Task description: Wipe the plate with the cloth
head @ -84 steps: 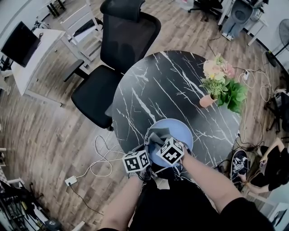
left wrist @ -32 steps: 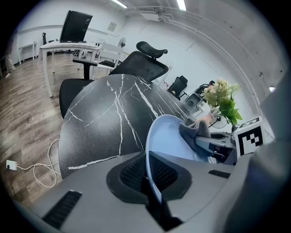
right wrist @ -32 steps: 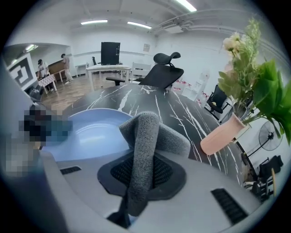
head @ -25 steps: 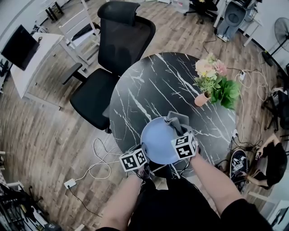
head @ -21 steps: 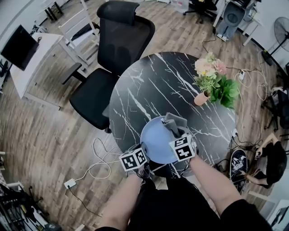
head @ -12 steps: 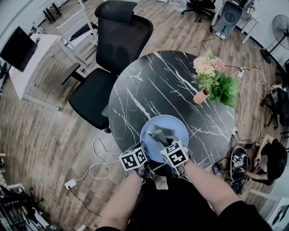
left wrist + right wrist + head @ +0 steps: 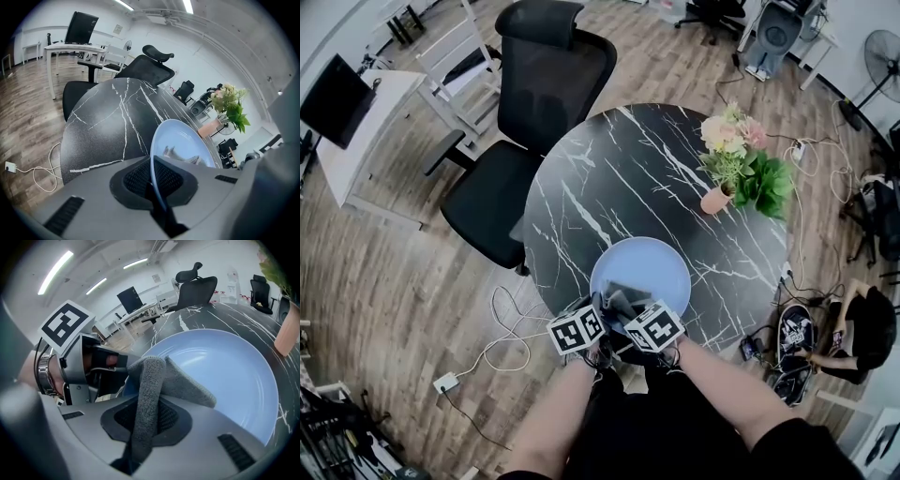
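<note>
The left gripper (image 7: 155, 187) jaws pinch the stiff, likely fragile plate (image 7: 654, 267) by its rim; right gripper (image 7: 140, 432) jaws clamp soft cloth (image 7: 157, 376) over it.

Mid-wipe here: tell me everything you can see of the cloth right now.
The cloth is a grey, fuzzy, towel-like rag with a hemmed edge, bunched and folded rather than spread flat. One thick fold is pinched between the jaws of the right tool. The rest drapes forward onto the pale blue plate, on the side nearest the person, close to the rim that the left tool grips.
</note>
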